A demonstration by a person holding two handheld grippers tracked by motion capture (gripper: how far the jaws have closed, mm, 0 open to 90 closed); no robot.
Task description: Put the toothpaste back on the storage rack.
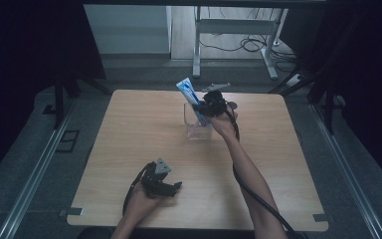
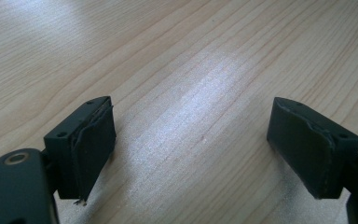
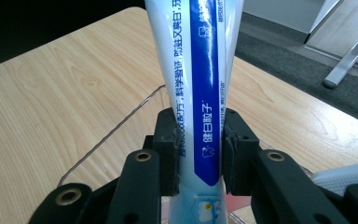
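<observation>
A blue and white toothpaste tube (image 1: 188, 92) stands slanted in a clear glass cup (image 1: 197, 125) at the middle back of the wooden table (image 1: 129, 129). My right gripper (image 1: 204, 106) is shut on the tube just above the cup's rim. In the right gripper view the tube (image 3: 200, 70) rises between the two jaws, with the gripper (image 3: 199, 149) clamped on its lower part and the cup's rim (image 3: 121, 122) curving away at the left. My left gripper (image 1: 175, 188) rests near the front edge of the table, open and empty (image 2: 191, 149), just above bare wood.
The table's front edge lies close to the left hand. Behind the table stand a white desk frame (image 1: 234, 30) and loose cables (image 1: 248, 45) on the floor. Metal rails (image 1: 35, 174) run along both sides of the table.
</observation>
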